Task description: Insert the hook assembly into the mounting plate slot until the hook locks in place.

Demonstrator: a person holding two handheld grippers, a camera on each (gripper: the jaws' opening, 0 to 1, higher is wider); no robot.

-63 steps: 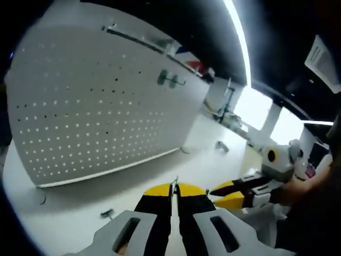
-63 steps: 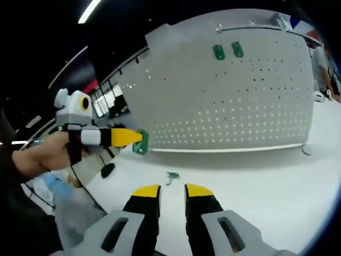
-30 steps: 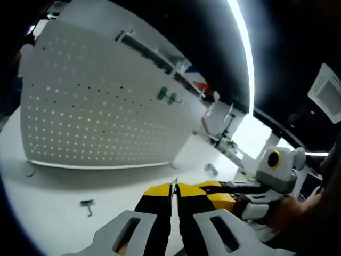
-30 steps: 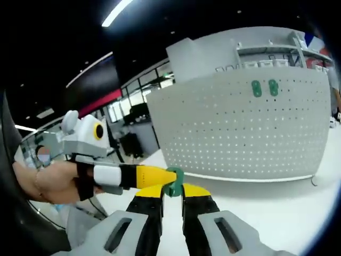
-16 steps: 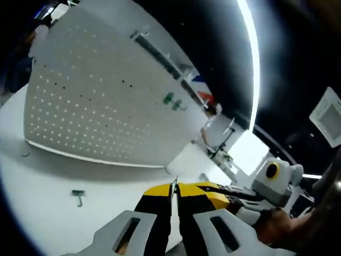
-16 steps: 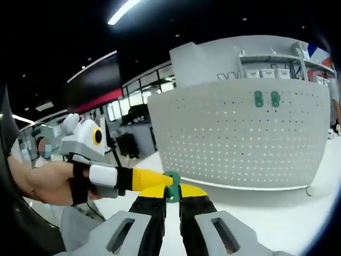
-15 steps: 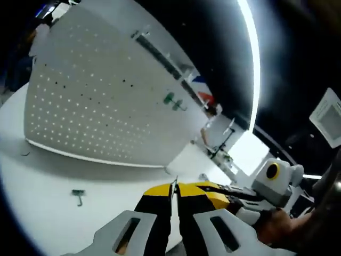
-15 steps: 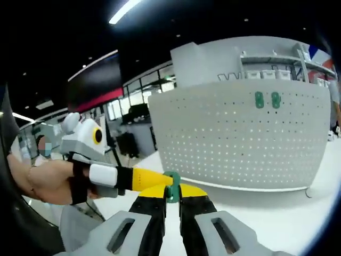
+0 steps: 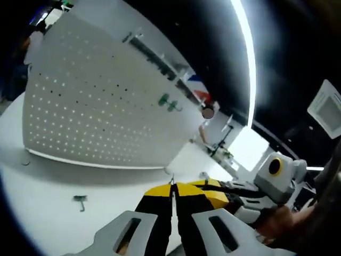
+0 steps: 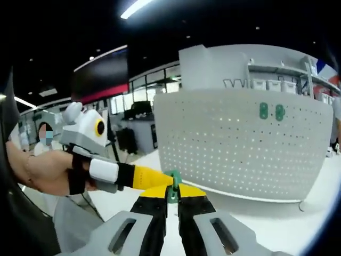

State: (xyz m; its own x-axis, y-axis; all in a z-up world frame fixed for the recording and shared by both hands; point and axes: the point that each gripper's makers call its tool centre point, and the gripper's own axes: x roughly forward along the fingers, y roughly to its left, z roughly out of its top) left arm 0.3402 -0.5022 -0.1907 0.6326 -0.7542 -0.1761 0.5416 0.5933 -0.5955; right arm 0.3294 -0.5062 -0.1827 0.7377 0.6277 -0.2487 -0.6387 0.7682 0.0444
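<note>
A small green hook assembly (image 10: pixel 172 178) sits between the tips of both grippers. My left gripper (image 10: pixel 166 180) reaches in from the left with its yellow tips shut on the hook. My right gripper (image 10: pixel 172 191) rises from below, its jaws closed onto the same hook. In the left gripper view my left gripper (image 9: pixel 171 188) is shut, a thin edge of the hook poking up between its tips, and the right gripper (image 9: pixel 211 190) lies just to its right. The white perforated mounting plate (image 10: pixel 240 144) (image 9: pixel 90 106) stands upright beyond, some way off.
Two green hooks (image 10: pixel 270 111) (image 9: pixel 166 102) hang high on the plate. A loose green hook (image 9: pixel 80 200) lies on the white table (image 9: pixel 37 224) in front of the plate. A person's hand (image 10: pixel 37 170) holds the left gripper. Shelving stands behind the plate.
The left gripper has carried the green hook to the right gripper's tips, and the right jaws, open two seconds ago, have closed onto it. Both views have tilted slightly.
</note>
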